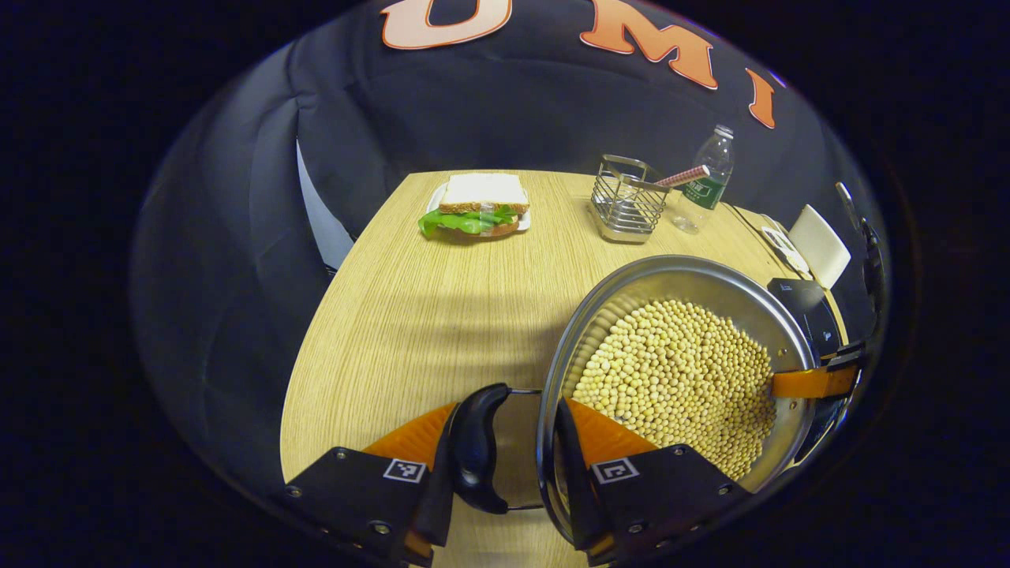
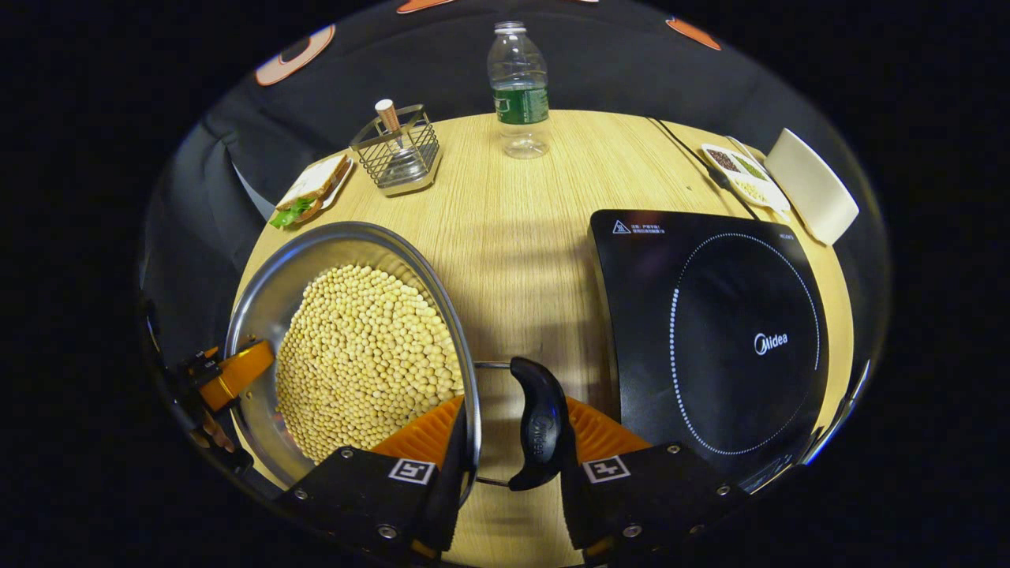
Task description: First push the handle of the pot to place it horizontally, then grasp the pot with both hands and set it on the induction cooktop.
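Left gripper view: the left gripper (image 1: 509, 457) is pinching the pot (image 1: 678, 371) by one black handle (image 1: 476, 448). Across it, the right gripper (image 2: 505, 461) is squeezing the other handle (image 2: 540, 434). Full of beans (image 2: 367, 359), the pot is sitting just beside the induction cooktop (image 2: 710, 339) on the table (image 2: 521, 213).

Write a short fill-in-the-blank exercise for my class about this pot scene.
1. The pot is filled with ____.
2. The induction cooktop has ____ standing on it.
3. Each pair of tongs straddles a black pot ____.
4. The sandwich has green ____ in it.

Missing words: soybeans; nothing; handle; lettuce
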A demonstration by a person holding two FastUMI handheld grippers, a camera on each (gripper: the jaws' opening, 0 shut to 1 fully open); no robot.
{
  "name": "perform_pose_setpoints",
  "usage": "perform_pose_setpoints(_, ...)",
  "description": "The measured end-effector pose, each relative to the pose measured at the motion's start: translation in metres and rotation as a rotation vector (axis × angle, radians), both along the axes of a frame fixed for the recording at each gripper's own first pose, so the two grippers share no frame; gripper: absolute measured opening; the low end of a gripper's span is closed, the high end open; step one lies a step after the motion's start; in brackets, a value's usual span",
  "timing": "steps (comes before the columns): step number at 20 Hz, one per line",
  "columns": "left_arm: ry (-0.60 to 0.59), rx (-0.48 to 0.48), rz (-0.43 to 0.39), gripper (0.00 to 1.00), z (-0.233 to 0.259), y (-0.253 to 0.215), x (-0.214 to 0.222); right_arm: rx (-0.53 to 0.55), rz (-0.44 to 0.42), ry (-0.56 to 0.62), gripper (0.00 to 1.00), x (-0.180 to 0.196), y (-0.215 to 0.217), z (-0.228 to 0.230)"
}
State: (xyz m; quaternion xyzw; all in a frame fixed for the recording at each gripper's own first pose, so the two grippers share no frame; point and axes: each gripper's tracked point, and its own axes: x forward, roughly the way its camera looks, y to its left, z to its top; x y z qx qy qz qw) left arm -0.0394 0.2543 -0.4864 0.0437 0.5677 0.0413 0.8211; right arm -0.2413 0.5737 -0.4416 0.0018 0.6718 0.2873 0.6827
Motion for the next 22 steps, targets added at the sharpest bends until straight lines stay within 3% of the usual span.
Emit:
perform_pose_setpoints(1, -0.001, 0.005, -0.003, 0.65, 0.001, 0.000, 0.004, 0.008, -0.001, -0.007, 0.53, 0.005, 0.000, 0.001)
perform_pose_setpoints(6, -0.050, 0.022, -0.039, 0.55, 0.016, 0.002, 0.008, 0.039, -0.042, -0.044, 0.52, 0.020, -0.018, 0.010)
perform_pose_setpoints(7, -0.054, 0.021, -0.044, 0.60, 0.017, 0.001, 0.009, 0.043, -0.052, -0.053, 0.52, 0.023, -0.022, 0.013)
perform_pose_setpoints(10, -0.070, 0.015, -0.063, 0.60, 0.018, 0.004, 0.010, 0.055, -0.083, -0.078, 0.52, 0.033, -0.038, 0.024)
perform_pose_setpoints(18, -0.109, 0.035, -0.115, 0.60, 0.016, 0.008, 0.015, 0.095, -0.158, -0.084, 0.52, 0.063, -0.102, 0.035)
perform_pose_setpoints(19, -0.111, 0.037, -0.121, 0.55, 0.017, 0.009, 0.017, 0.100, -0.164, -0.090, 0.52, 0.067, -0.112, 0.039)
perform_pose_setpoints(20, -0.117, 0.036, -0.126, 0.60, 0.017, 0.009, 0.016, 0.106, -0.168, -0.100, 0.52, 0.073, -0.120, 0.042)
perform_pose_setpoints(22, -0.130, 0.035, -0.138, 0.60, 0.015, 0.009, 0.017, 0.114, -0.183, -0.115, 0.52, 0.087, -0.137, 0.040)
